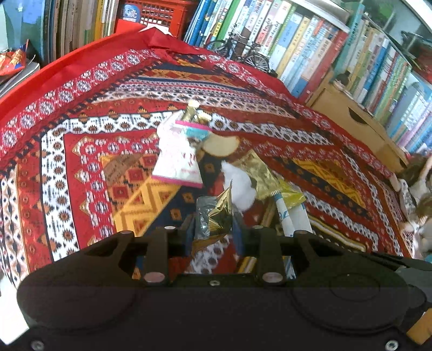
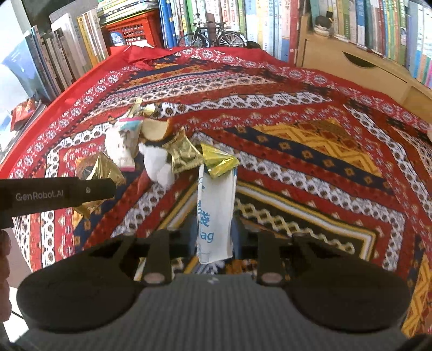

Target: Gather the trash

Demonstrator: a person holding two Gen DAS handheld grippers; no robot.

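Bench is covered by a red patterned cloth (image 2: pixel 297 113). Behind it, bookshelves (image 2: pixel 378 24) are packed with books. A red crate (image 2: pixel 135 29), toy bicycle (image 2: pixel 213 36) and wooden drawer unit (image 2: pixel 359 67) are seen.

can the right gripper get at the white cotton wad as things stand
Probably not yet. The right gripper is shut on the white paper bag, so its jaws are taken. The white cotton wad lies exposed ahead-left, beside the gold wrappers.

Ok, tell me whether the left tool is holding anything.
Holding. The left tool is shut on a crumpled gold wrapper, pinched between its fingers; the right wrist view shows the wrapper at that tool's tip.
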